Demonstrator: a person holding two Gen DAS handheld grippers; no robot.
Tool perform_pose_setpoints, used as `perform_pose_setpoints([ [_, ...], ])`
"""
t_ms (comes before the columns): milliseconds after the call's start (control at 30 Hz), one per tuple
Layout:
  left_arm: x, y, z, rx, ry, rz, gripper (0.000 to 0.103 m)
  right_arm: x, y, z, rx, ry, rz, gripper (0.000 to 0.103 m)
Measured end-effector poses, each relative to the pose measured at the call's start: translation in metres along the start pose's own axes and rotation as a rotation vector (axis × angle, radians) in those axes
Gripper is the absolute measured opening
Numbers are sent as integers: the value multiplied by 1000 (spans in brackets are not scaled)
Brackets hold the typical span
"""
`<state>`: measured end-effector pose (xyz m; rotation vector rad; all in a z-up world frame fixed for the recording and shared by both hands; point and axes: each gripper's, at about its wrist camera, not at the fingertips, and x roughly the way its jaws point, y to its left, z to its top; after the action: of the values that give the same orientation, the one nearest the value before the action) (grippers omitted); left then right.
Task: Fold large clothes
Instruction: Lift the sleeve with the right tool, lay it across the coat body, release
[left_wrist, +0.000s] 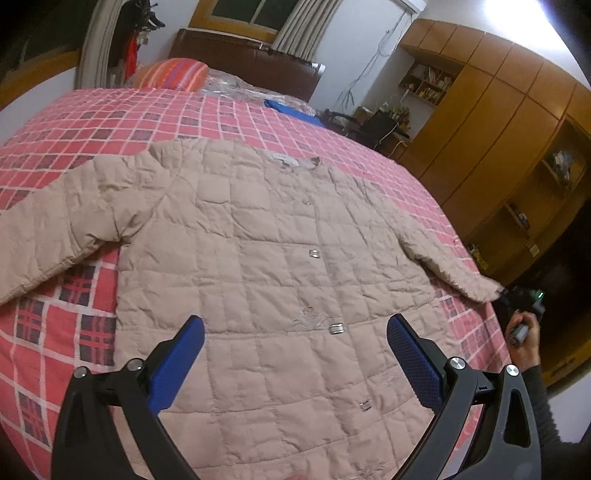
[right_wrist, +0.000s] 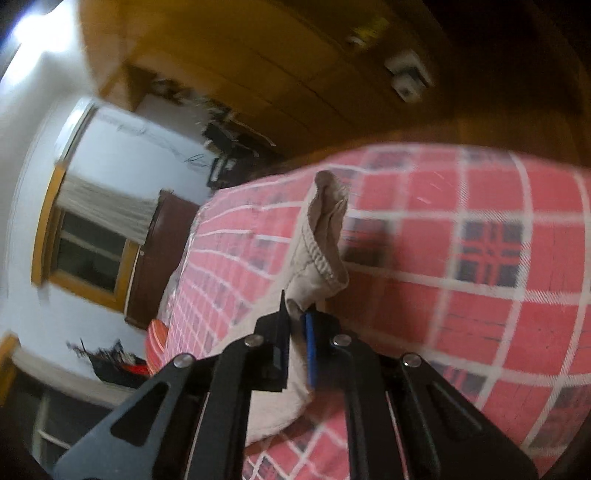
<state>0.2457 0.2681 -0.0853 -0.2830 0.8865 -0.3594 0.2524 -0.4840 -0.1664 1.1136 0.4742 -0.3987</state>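
A beige quilted jacket (left_wrist: 258, 251) lies flat, front up, across the middle of the left wrist frame on a bed (left_wrist: 229, 118) covered in red plaid. Its collar points toward the top of the frame and its hem toward the bottom. One sleeve runs to the left edge of the frame, the other stretches to the right edge of the bed. The left gripper (left_wrist: 295, 332) hovers over the jacket's lower front at the bottom of the frame, its blue fingers (left_wrist: 184, 354) spread wide with nothing between them. At the right of that frame, a hand (left_wrist: 524, 339) holds the right gripper (right_wrist: 295, 321) at the sleeve's end. In the right wrist frame, which is tilted and blurred, its fingers (right_wrist: 309, 347) are closed on the cuff (right_wrist: 325, 240) at lower centre, and the cuff's open end stands up from them toward the frame's middle. A wooden wardrobe (left_wrist: 498, 122) fills the upper right of the left wrist frame.
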Motion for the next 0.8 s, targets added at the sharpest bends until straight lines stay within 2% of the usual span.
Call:
perform_pose_setpoints([
  [200,-15,10,2,-46,6,-32,99,-22,87,-18,-254,-50,33,6],
  [367,-26,7,-2,-27,-17,-30,99,-31,143,-47,-392,-59,84,6],
  [567,-33,0,1,-3,-19,-36,99,-33,185,-85,-520,-40,141,6],
  [800,-40,-2,9,-6,-45,-61,99,-31,243,-149,-696,-5,186,6],
])
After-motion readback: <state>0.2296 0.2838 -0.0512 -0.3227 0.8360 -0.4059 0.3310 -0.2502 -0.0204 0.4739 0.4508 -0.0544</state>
